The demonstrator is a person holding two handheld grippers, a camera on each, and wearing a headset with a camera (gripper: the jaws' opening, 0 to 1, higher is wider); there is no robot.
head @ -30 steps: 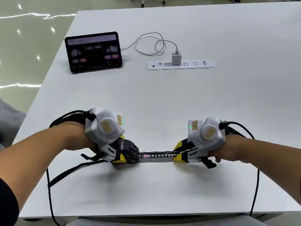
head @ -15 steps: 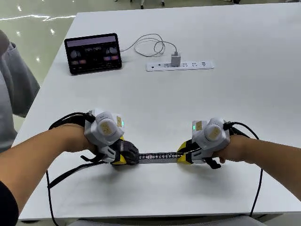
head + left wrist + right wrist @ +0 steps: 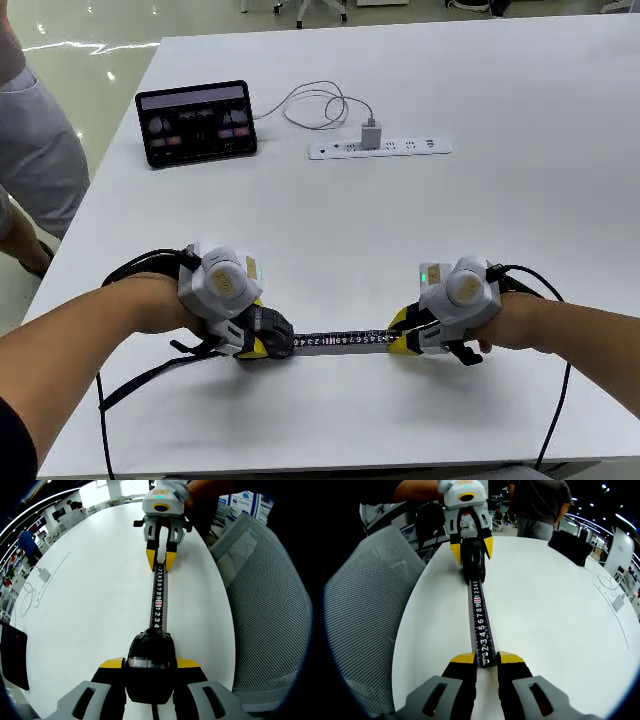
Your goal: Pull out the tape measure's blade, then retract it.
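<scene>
A black tape measure case (image 3: 268, 331) rests on the white table (image 3: 400, 230) near its front edge, and my left gripper (image 3: 256, 338) is shut on it. In the left gripper view the case (image 3: 150, 662) sits between the yellow-tipped jaws. The numbered blade (image 3: 343, 340) runs out to the right, lying low over the table. My right gripper (image 3: 402, 333) is shut on the blade's free end. In the right gripper view the blade (image 3: 480, 625) stretches from my jaws to the case (image 3: 471, 556) in the left gripper (image 3: 471, 547).
A tablet (image 3: 196, 121) stands at the back left. A white power strip (image 3: 378, 147) with a plugged charger and looped cable lies behind the middle. A person (image 3: 35, 150) stands beyond the table's left edge. A grey mesh chair (image 3: 270, 605) sits close to the front edge.
My right gripper has moved right with the blade's end, so more of the blade is out. The left gripper and case stayed put. A person has come in at the left.
</scene>
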